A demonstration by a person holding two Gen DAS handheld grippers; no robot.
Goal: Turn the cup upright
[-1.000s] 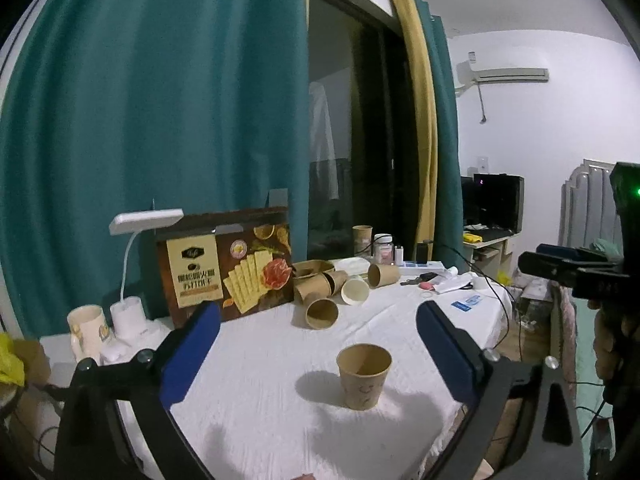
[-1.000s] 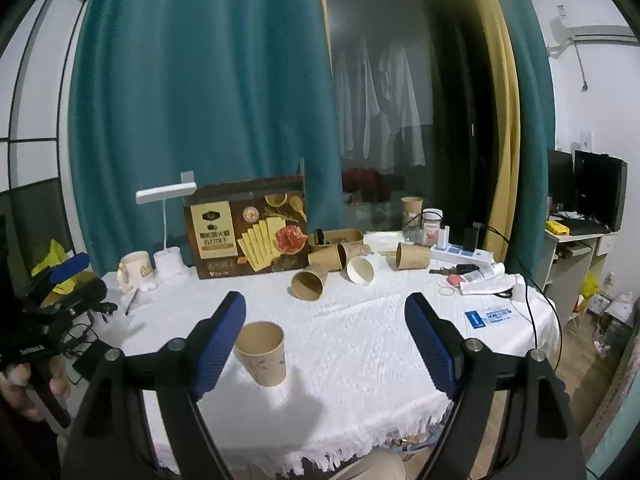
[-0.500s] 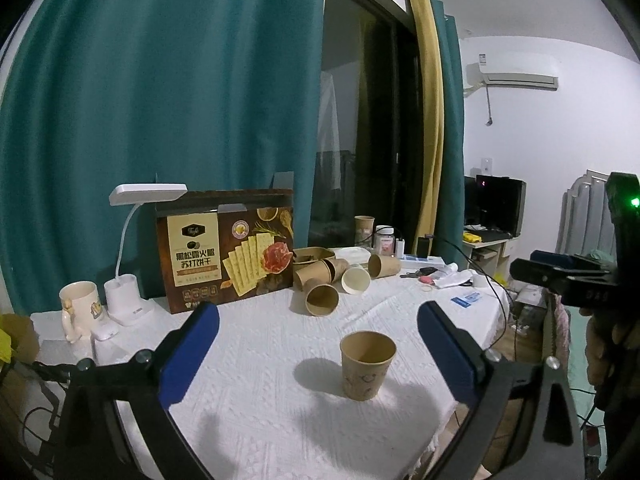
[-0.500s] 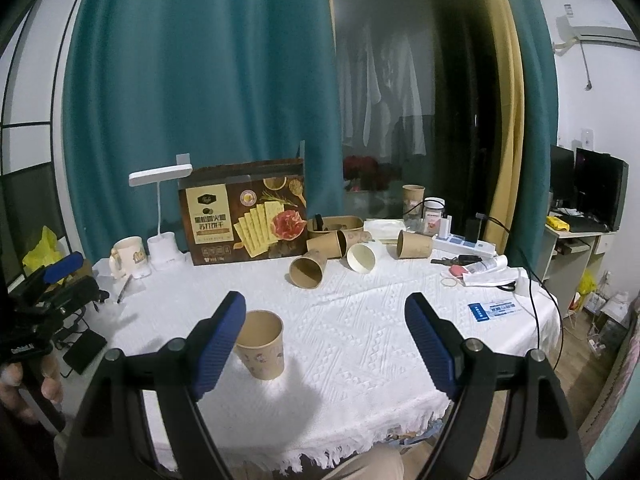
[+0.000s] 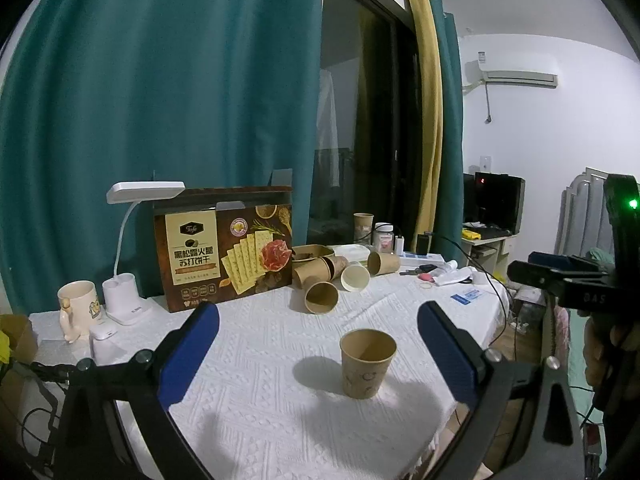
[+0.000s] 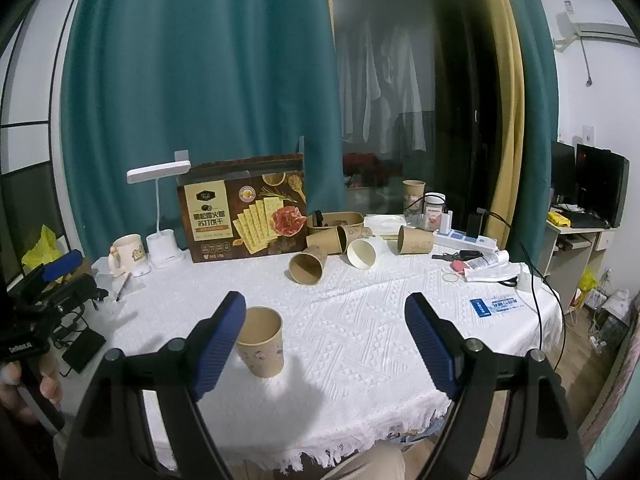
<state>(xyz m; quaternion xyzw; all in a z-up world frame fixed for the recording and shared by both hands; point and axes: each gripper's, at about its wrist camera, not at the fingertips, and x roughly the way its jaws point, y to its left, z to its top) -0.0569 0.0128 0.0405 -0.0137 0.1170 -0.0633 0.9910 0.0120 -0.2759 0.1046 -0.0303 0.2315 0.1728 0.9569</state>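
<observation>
A brown paper cup (image 5: 367,362) stands upright, mouth up, on the white tablecloth (image 5: 260,364); it also shows in the right wrist view (image 6: 261,342). My left gripper (image 5: 318,350) is open and empty, held back from the cup, which sits between its fingers' lines toward the right one. My right gripper (image 6: 325,342) is open and empty, with the cup just beside its left finger (image 6: 218,340). Several more brown cups (image 6: 307,266) lie on their sides farther back.
A cracker box (image 6: 246,214), a white desk lamp (image 6: 160,208) and a mug (image 6: 126,252) stand along the back left. A power strip, keys and papers (image 6: 476,256) lie at the right. The table's front edge has a fringe (image 6: 320,452).
Both grippers have drawn slightly back and up from the table; the views shifted a little. The upright cup has not moved and both grippers stay open.
</observation>
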